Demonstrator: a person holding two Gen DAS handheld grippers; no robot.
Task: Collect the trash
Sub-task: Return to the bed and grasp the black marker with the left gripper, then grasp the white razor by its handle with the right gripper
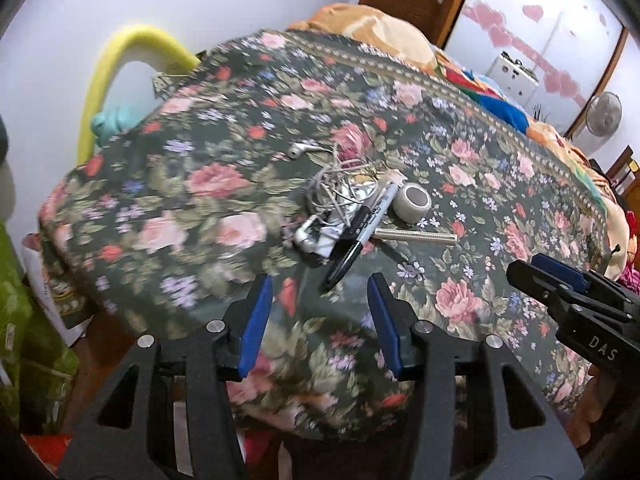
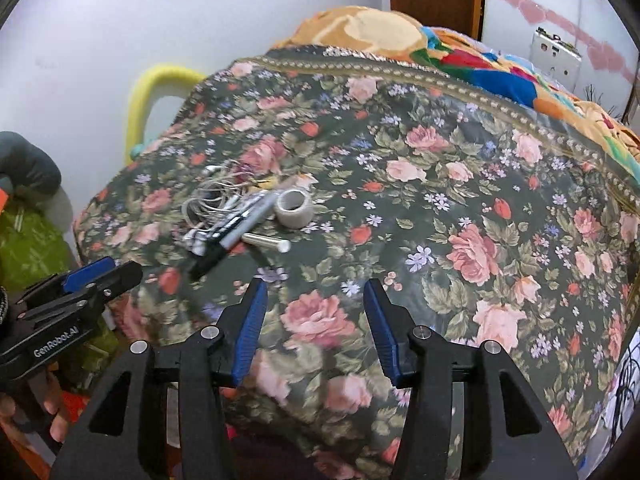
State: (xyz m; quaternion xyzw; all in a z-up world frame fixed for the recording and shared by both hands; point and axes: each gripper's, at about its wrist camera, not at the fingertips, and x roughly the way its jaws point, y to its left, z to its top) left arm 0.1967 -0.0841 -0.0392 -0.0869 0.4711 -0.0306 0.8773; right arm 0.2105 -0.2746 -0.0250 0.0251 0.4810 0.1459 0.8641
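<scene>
On the floral blanket point(image 1: 248, 128), both empty claws gape wide; the left claw point(image 2: 100, 274) reads "GenRobot.AI", the right claw point(image 1: 560, 276) "DAS".

Left gripper point(image 1: 320, 284): black angular frame, triangular cut-outs, blue ribbed pads, round silver screws.
Right gripper point(image 2: 315, 286): same black frame, blue pads, silver screws.
Markings: white "GenRobot.AI" at lower left of right view; "DAS" at lower right of left view.
Skin: bare fingers point(image 2: 54, 420), lower left.
</scene>
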